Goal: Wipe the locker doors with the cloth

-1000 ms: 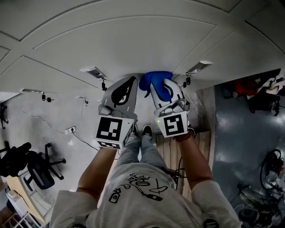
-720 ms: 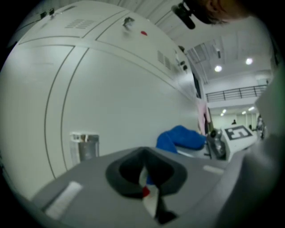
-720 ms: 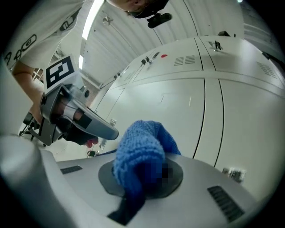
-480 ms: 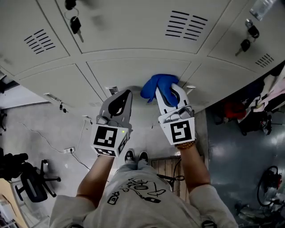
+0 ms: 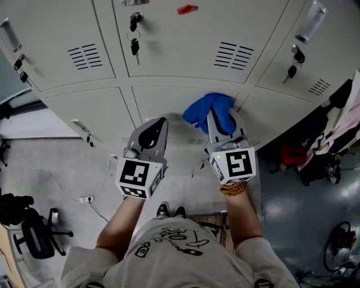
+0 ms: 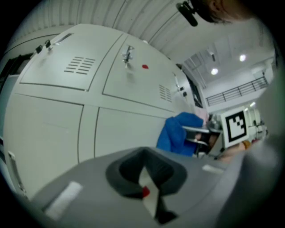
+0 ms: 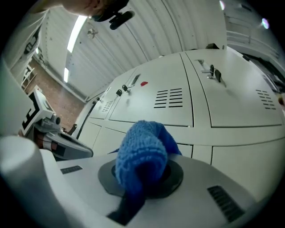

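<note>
Grey locker doors (image 5: 180, 42) with vent slots fill the upper head view. A blue cloth (image 5: 203, 110) is bunched in my right gripper (image 5: 220, 115), which is shut on it and holds it close to the lower middle door (image 5: 169, 104); I cannot tell whether it touches. In the right gripper view the cloth (image 7: 141, 156) covers the jaws, with doors (image 7: 173, 100) ahead. My left gripper (image 5: 153, 128) is shut and holds nothing, beside the right one. The left gripper view shows its closed jaws, the cloth (image 6: 179, 133) and the right gripper (image 6: 213, 133).
Keys (image 5: 135, 44) hang from a lock on the upper middle door, and more keys (image 5: 292, 70) on the right door. A red tag (image 5: 187, 9) sits near the top. A black office chair (image 5: 35, 235) stands at lower left. Clothes and clutter (image 5: 337, 132) lie at right.
Both grippers and the view have risen along the lockers: the upper doors with vents, keys and the red tag have come into sight. The cloth stays in the right gripper.
</note>
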